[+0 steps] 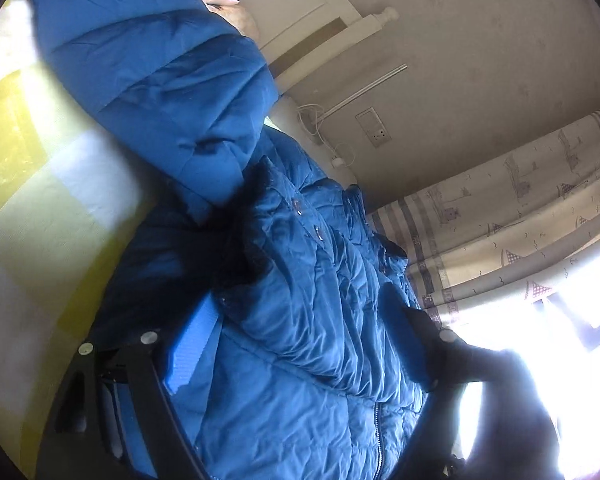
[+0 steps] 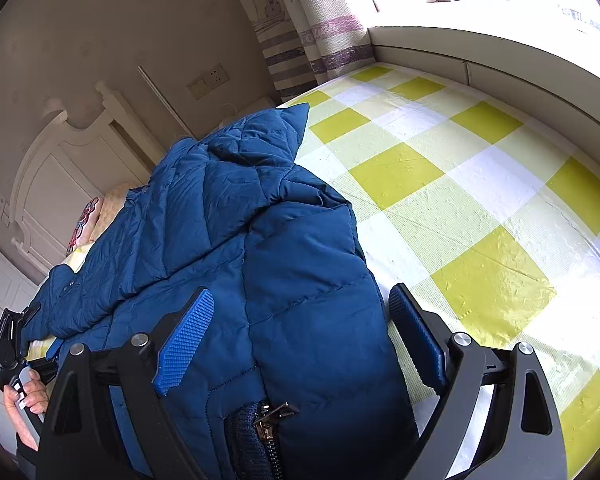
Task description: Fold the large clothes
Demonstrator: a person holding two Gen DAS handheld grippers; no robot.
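The left wrist camera sits almost against the blue jacket (image 1: pixel 300 300), tilted hard, looking along its tongs (image 1: pixel 300 344) toward the headboard (image 1: pixel 340 36), the wall socket (image 1: pixel 374 128) and the curtain (image 1: pixel 520 208) by the bright window. The right wrist camera rides just as close over the jacket (image 2: pixel 260 260), facing across the checked bed (image 2: pixel 460 184) to the far window side. Both views share the jacket, headboard (image 2: pixel 60 168), socket (image 2: pixel 208 80), curtain (image 2: pixel 320 28) and bed (image 1: pixel 40 208).

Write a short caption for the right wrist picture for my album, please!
Right gripper open around a blue puffer jacket lying on a yellow-checked bed sheet.
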